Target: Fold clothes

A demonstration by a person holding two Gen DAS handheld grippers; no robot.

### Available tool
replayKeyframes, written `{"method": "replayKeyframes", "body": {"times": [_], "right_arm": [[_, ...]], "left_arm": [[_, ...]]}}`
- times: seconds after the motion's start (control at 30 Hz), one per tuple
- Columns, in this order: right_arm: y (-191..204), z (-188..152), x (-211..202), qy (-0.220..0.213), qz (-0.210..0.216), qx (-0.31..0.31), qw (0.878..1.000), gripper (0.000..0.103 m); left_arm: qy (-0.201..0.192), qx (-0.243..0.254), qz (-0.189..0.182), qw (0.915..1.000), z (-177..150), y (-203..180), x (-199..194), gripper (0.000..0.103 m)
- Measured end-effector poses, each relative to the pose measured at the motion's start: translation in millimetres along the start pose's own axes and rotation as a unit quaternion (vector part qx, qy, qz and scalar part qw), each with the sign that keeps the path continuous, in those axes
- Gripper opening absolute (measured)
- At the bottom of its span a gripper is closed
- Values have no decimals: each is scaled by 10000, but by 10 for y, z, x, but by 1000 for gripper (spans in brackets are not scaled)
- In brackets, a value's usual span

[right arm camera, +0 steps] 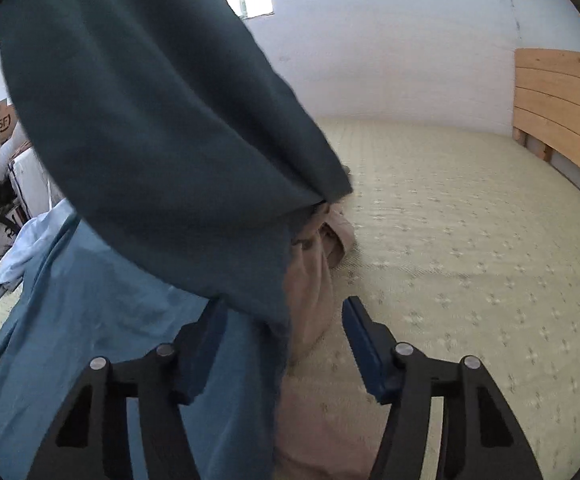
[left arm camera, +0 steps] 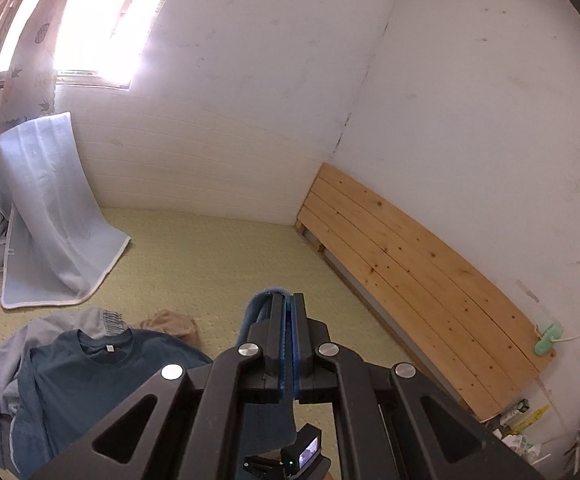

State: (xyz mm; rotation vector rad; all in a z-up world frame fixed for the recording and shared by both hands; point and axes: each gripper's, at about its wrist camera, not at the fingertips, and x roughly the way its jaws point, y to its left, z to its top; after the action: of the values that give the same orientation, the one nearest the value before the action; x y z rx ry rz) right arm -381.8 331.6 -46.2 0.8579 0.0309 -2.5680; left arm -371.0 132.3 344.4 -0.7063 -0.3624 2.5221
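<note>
Teal shirt (right arm camera: 150,120) hangs creased, seemingly clamped in left gripper (left arm camera: 288,308) jaws; right gripper (right arm camera: 284,320) jaws apart.

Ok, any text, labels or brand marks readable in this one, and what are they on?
"SF": on the brown cardboard box at the left edge of the right wrist view; partly cut off.
Neck tag inside the dark blue T-shirt: too small to read.
Packaging by the wooden headboard: too blurred.

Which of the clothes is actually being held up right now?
The dark teal T-shirt: the left hand-held gripper pinches its fabric; the grey and tan garments lie loose.
</note>
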Motion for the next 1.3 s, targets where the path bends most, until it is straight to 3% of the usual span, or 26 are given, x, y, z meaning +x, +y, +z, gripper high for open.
{"method": "replayKeyframes", "body": {"times": [0.17, 0.37, 0.43, 0.47, 0.63, 0.83, 1.03, 1.2, 1.3], "right_arm": [[47, -35, 203, 236, 32, -203, 9995, 52], [37, -38, 243, 162, 91, -217, 9996, 40], [27, -13, 243, 98, 65, -168, 9998, 14], [21, -6, 248, 91, 57, -142, 9998, 10], [-136, -36, 205, -40, -210, 174, 9996, 5], [-301, -102, 192, -107, -259, 519, 9983, 5], [-286, -155, 183, -114, -262, 511, 9983, 4], [-289, -166, 186, -28, -258, 432, 9987, 4], [-246, -156, 175, 150, -205, 247, 9994, 6]], "left_arm": [[-66, -35, 148, 9999, 113, 126, 15, 1], [-114, -34, 230, 9997, 181, 185, 12, 1], [-130, -45, 263, 9996, 185, 203, 15, 1], [-140, -48, 288, 9995, 188, 221, 18, 1], [-177, -180, 574, 9980, 202, 451, 37, 1], [-231, -607, 1187, 9908, 35, 1130, 18, 1], [-260, -1135, 1692, 9787, -424, 1941, -90, 1], [31, -1448, 2126, 9663, -980, 2637, -21, 1], [208, -1569, 2171, 9632, -1243, 2907, 33, 1]]}}
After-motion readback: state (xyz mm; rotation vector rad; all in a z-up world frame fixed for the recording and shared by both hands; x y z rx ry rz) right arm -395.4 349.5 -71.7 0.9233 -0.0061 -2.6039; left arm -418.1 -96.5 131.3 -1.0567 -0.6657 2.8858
